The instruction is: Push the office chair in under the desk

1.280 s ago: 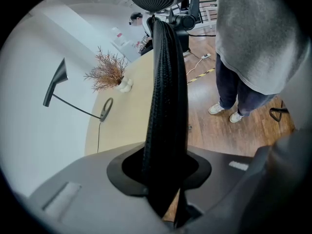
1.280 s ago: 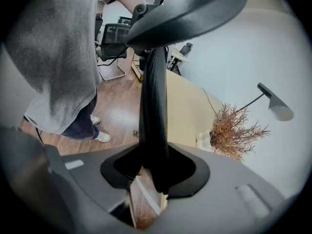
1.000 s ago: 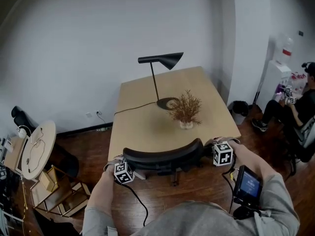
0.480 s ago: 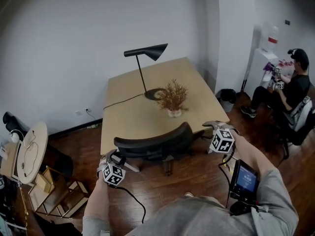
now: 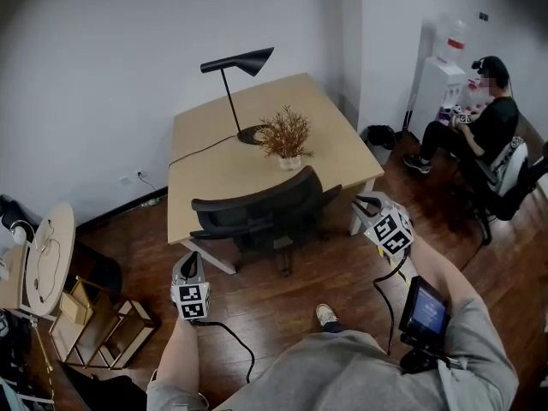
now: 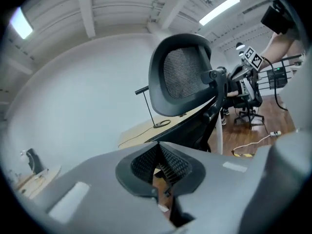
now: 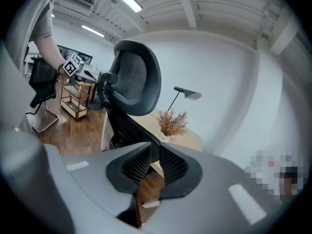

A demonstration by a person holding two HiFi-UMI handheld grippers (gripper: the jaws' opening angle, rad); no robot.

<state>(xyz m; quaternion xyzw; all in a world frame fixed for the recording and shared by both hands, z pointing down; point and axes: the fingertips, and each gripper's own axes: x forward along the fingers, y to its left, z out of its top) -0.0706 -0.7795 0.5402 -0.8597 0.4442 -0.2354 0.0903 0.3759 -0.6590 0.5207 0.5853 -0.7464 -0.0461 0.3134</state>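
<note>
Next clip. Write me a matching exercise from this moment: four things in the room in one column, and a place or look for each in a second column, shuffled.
Things:
1. office chair
2. lamp
3. dried plant
4. water dispenser

Places or looks:
A. white, at the far right by the seated person
B. pushed in at the desk's near edge
C. black, the tallest thing standing on the desk
D. in a small pot on the desk, beside the lamp's base

Pairs: 1-B, 2-C, 3-D, 4-A
</note>
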